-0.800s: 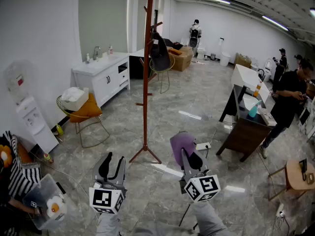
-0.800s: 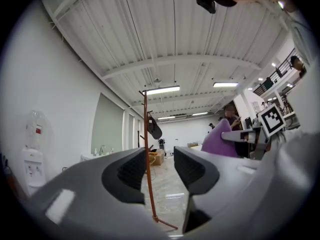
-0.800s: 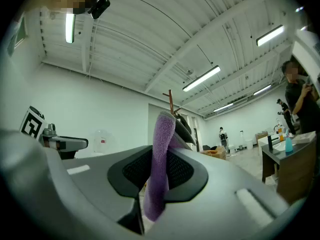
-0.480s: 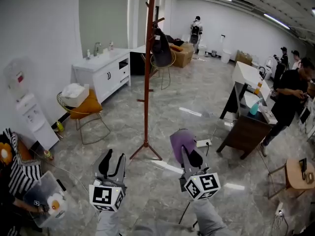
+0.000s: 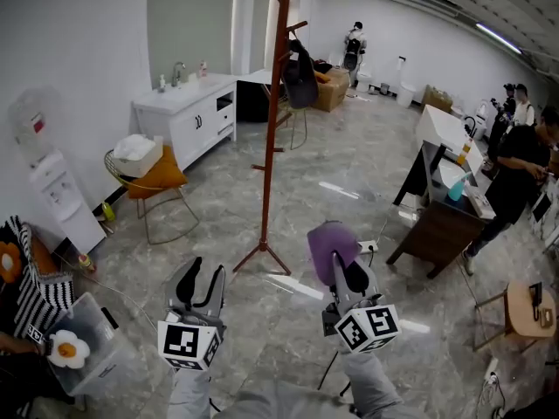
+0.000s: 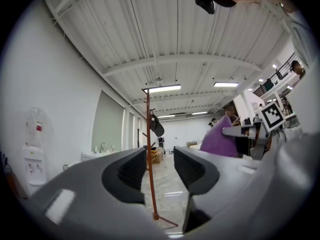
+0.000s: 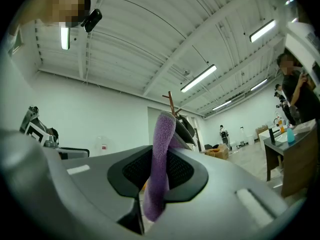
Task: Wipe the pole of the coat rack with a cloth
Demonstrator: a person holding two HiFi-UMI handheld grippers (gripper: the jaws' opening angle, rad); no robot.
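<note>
Right gripper [image 5: 348, 273]: is clamping the purple cloth [image 5: 328, 244], which is standing up above its jaws.
Left gripper [image 5: 203, 278]: is hanging slack with its jaws apart, gripping nothing.
Coat rack pole [image 5: 270, 147]: is standing upright on the floor [image 5: 349, 173], well apart from both grippers, ahead and slightly left of the cloth.
Nearer hand: the left one is probably sitting closer to the base, yet the cloth-bearing right gripper is the one needing to reach forward-left.
Hard to see: the pole's top is running off the head view's upper edge, and the cloth is covering most of the pole in the right gripper view.
</note>
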